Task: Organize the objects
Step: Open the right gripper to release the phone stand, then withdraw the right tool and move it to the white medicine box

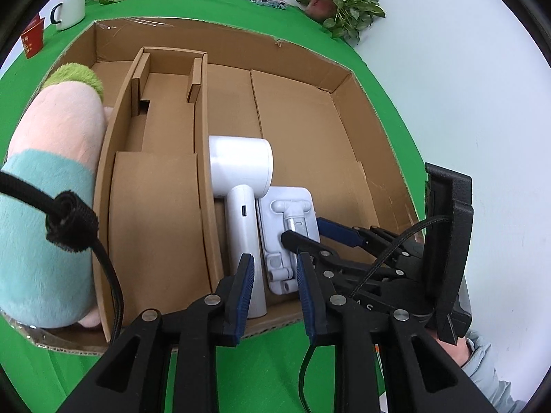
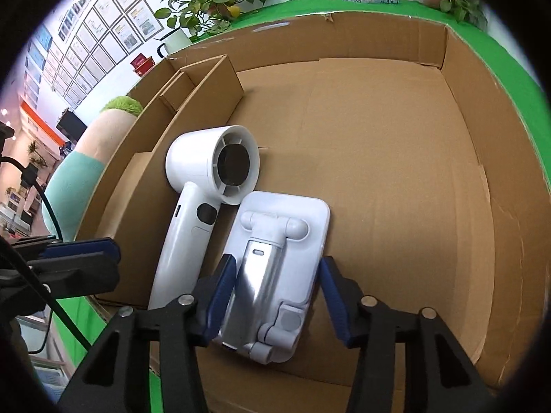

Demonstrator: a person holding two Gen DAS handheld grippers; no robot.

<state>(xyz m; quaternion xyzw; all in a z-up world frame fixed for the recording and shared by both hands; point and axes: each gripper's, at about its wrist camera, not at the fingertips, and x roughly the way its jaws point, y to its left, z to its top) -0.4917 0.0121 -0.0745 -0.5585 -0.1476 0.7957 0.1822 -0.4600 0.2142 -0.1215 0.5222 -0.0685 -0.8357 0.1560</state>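
Note:
A white handheld fan (image 1: 241, 186) (image 2: 203, 199) lies in the big cardboard box (image 1: 303, 65) (image 2: 461, 186), next to a cardboard divider. A white folding phone stand (image 1: 286, 237) (image 2: 275, 275) lies flat beside it on the box floor. My right gripper (image 2: 273, 301) (image 1: 306, 232) is open, its blue pads either side of the stand's near half; a gap shows on the right side. My left gripper (image 1: 273, 296) is open and empty, just above the fan handle's near end and the stand.
A pink, teal and green plush toy (image 1: 51, 179) (image 2: 93, 158) fills the box's left compartment. A cardboard insert (image 1: 162, 158) sits between it and the fan. A white mug (image 1: 69, 8), red box (image 1: 32, 36) and potted plants (image 1: 344, 0) stand on the green table (image 1: 213, 10).

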